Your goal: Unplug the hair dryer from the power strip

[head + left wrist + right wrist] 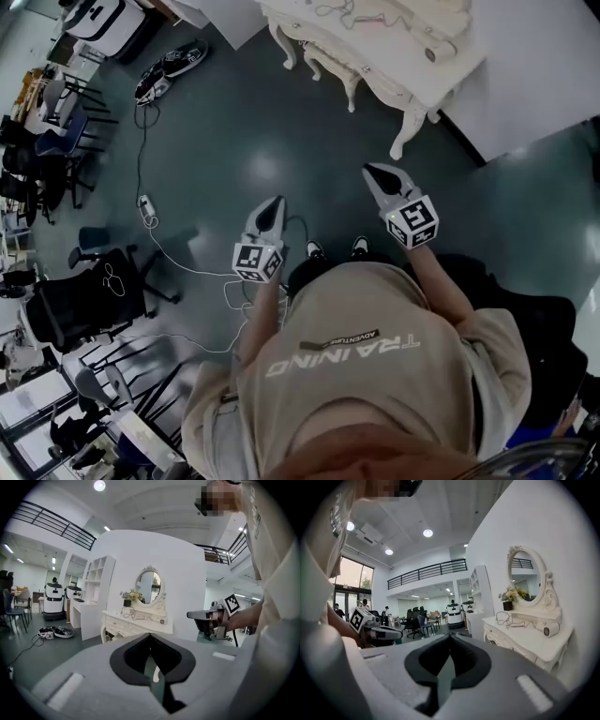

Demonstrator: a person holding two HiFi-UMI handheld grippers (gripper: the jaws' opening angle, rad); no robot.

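I hold both grippers up over the dark floor (pixel 234 122), near the white dressing table (pixel 520 641) but apart from it. My left gripper (pixel 270 211) has its jaws pressed together with nothing between them, and so has my right gripper (pixel 377 174). The hair dryer (pixel 551 629) lies on the tabletop towards its right end, well apart from both grippers, with a looped cable (pixel 505 617) to its left.
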